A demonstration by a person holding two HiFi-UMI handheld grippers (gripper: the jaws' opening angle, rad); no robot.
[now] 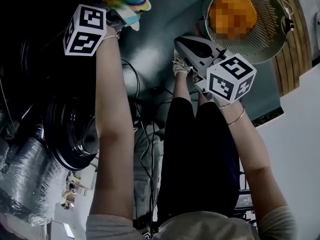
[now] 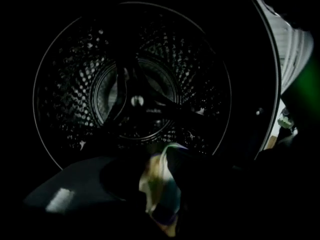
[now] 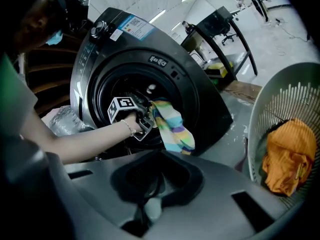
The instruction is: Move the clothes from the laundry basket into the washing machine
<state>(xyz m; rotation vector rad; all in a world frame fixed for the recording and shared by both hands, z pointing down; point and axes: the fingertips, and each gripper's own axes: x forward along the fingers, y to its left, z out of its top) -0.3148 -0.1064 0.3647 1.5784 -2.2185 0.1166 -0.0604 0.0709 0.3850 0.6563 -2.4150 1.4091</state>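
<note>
Loading step, about midway: my left gripper is at the washer's round door opening, with a striped cloth hanging from its jaws. The jaws stand slightly apart, pinched on the cloth's upper edge. That gripper's own view is very dark, so I judge the hold mainly from how the cloth dangles in the right gripper view. Ahead of the jaws lies the drum, and I can make out no clothes in it.

My right gripper has its jaws together with nothing between them, and it hovers near the basket. One orange cloth lies in the basket, well apart from the washer.

Next, I think the left gripper needs to reach past the door rim, far enough that the cloth's hanging tail clears the lip, and then let go inside the drum. After that, the orange cloth calls for a pick from the basket.
</note>
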